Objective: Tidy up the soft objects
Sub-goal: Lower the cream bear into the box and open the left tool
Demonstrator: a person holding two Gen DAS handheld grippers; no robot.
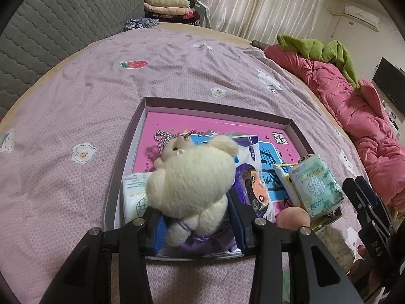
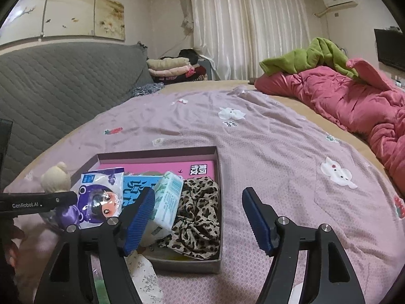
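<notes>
My left gripper [image 1: 197, 225] is shut on a cream teddy bear [image 1: 192, 177] in a purple dress and holds it upright above the near end of a shallow box [image 1: 217, 109] on the bed. In the box lie a pink book [image 1: 202, 124], a doll packet [image 1: 253, 182], a mint tissue pack [image 1: 316, 185], a white tissue pack [image 1: 134, 195] and a leopard scrunchie [image 2: 197, 215]. My right gripper [image 2: 200, 219] stands open over the box's right near corner. The mint tissue pack [image 2: 167, 202] sits just behind its left finger [image 2: 141, 217], and no pad presses on it.
The box rests on a lilac bedsheet [image 2: 278, 152]. A pink quilt [image 2: 354, 106] with a green blanket [image 2: 308, 58] lies at the right. A grey quilted headboard [image 2: 63, 81] and folded clothes [image 2: 172, 68] are at the back left. A floral cloth [image 2: 144, 273] lies before the box.
</notes>
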